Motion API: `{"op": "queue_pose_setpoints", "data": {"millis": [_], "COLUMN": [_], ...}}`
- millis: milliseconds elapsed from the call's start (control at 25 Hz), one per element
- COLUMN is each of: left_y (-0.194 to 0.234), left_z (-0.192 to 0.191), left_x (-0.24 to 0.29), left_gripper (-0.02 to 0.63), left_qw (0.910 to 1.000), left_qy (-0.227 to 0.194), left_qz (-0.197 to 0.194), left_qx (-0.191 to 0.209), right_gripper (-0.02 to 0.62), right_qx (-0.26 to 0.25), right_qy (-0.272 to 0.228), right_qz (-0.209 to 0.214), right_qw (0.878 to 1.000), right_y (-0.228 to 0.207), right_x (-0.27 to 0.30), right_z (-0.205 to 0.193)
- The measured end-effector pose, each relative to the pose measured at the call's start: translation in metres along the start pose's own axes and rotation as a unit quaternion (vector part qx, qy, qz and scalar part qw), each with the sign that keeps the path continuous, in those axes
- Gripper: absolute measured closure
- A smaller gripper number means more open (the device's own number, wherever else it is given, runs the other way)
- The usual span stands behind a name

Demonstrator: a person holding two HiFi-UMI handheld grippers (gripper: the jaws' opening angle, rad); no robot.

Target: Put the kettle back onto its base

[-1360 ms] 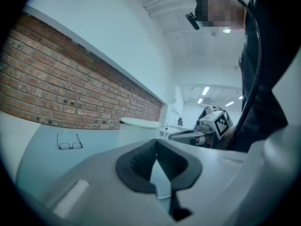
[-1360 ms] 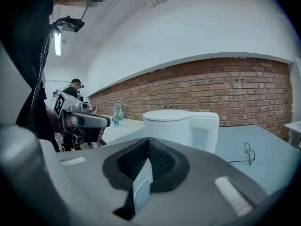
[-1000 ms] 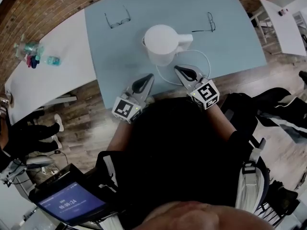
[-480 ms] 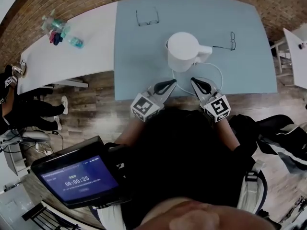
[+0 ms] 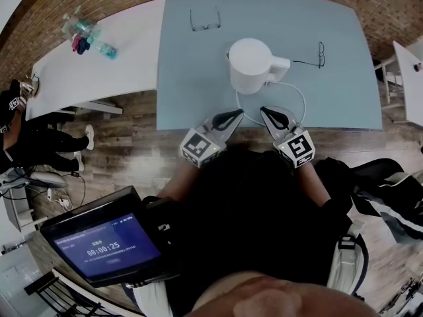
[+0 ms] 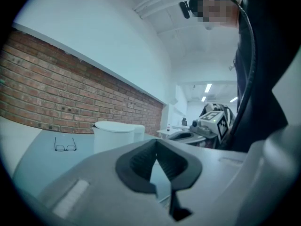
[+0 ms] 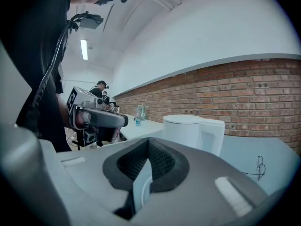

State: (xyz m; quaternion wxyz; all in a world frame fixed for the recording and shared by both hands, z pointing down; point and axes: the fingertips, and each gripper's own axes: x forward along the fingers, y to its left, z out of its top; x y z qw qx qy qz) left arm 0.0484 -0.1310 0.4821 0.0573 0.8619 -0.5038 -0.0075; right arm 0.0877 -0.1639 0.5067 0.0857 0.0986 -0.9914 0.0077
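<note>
In the head view, your left gripper and right gripper hang side by side over the near edge of the blue-grey table, tips angled toward each other and pointing at the kettle. Both are clear of it. The kettle is white and stands upright near the middle of the table, with its handle toward your right. A white cord loops out from its foot across the tabletop between the kettle and the grippers. The base itself cannot be made out beneath the body. One pair of glasses lies at the far side of the table, and a second pair lies just beyond the kettle's handle. Bottles sit on a white table to your left, and a tablet showing a timer is at your left side. In the left gripper view, that tool is clenched: the dark pads meet at their tips with nothing caught between them. The kettle stands ahead and slightly left of the jaw line, apart from the jaws, in front of a brick wall. The right gripper shows off to the right. In the right gripper view, that tool is likewise clenched on nothing, its pads together at the tips. The kettle stands ahead and to the right of the jaws, handle side facing the camera, untouched. The left gripper shows at the left, with the bottles beyond it.
</note>
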Motion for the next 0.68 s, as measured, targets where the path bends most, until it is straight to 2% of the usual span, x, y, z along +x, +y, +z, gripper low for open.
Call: {"op": "queue_pose_setpoints", "data": {"millis": [440, 680], "left_y": [0.0035, 0.0009], "left_z": [-0.006, -0.008], "left_x": [-0.0052, -0.0038], "left_gripper": [0.607, 0.607], "left_qw": [0.9999, 0.9999], "left_qy": [0.007, 0.013], "left_qz": [0.014, 0.005], "left_qx": [-0.001, 0.001], "right_gripper": [0.592, 0.592], "right_qx": [-0.002, 0.005], "right_qy": [0.007, 0.011], "right_qz": [0.017, 0.011], "right_qw": [1.0, 1.0], "right_y": [0.0007, -0.0002], "right_x": [0.0103, 0.01], "right_z": [-0.0036, -0.009]}}
